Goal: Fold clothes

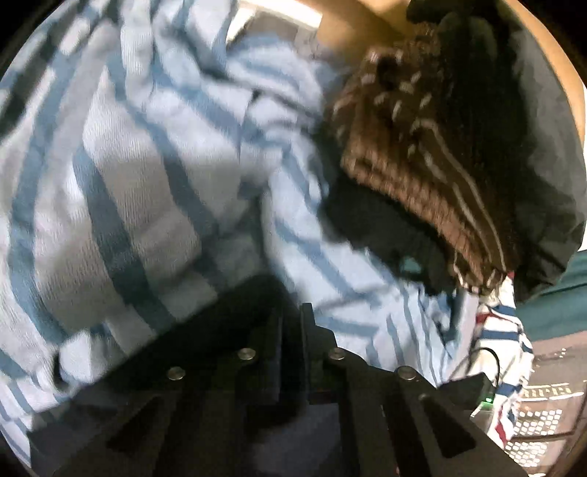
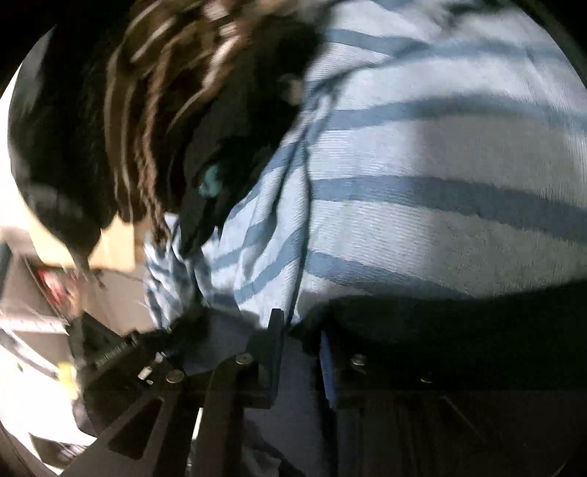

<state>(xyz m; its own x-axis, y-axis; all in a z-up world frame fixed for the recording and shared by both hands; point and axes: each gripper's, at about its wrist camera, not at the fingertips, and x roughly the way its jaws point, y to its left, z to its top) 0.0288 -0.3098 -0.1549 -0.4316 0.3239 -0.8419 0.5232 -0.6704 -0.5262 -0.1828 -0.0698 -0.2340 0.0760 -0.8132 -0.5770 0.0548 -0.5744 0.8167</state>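
Right under both cams, filling most of each view, is the striped shirt [image 1: 154, 154] [image 2: 422, 176]: pale blue w/ darker blue bands, rumpled, heaped across the pile. It runs right up to my fingers on both sides.

Next biggest is the dark garment [image 1: 521, 165] [image 2: 62, 146], black, bunched at the far right of the left view and the far left of the right view. It lies against the shirt's edge and partly over it.

Between those two sits the brown knit [image 1: 411, 154] [image 2: 146, 110], brown w/ thin pale stripes, folded over on itself, touching both the shirt and the dark garment. A small teal spot shows in the black folds just beside it.

Behind the heap, a tan table [image 1: 348, 25] shows at the top of the left view.

Low right in the left view, a red-white-blue striped cloth [image 1: 502, 352] pokes out from beneath the shirt, w/ a keyboard [image 1: 539, 429] just beyond it.

My left gripper [image 1: 291, 323]: jaws drawn almost together, tips at the shirt's lower edge; too blurred to tell if fabric is pinched between them.

My right gripper [image 2: 299, 326]: jaws narrow w/ a small gap, a fold of the shirt running down into that gap, so it looks clamped on the shirt.
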